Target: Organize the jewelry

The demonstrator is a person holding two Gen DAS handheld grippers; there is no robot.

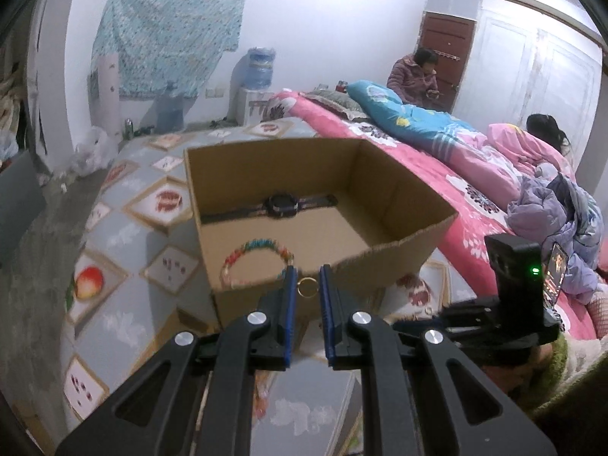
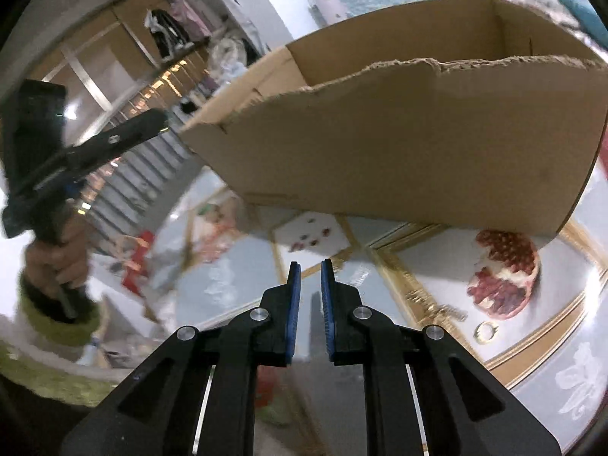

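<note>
Left fingers [image 1: 308,270] pinching gold ring [image 1: 306,287], right fingers [image 2: 309,264] slightly apart, empty, cardboard box [image 1: 395,190] holding watch [image 1: 282,205], beaded bracelet [image 1: 255,264]

Both wrist cameras face down-forward, close on the shared cardboard box [image 1: 383,266].

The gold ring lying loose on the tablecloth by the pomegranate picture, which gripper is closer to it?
Right. The right gripper hovers just left of that loose ring, jaws empty. The left gripper is up at the cardboard box rim, pinching another gold ring.

Gold ring [image 1: 306,287] pinched upright, watch [image 1: 282,205], beaded bracelet [image 1: 255,266] in box [image 1: 399,190]
</note>
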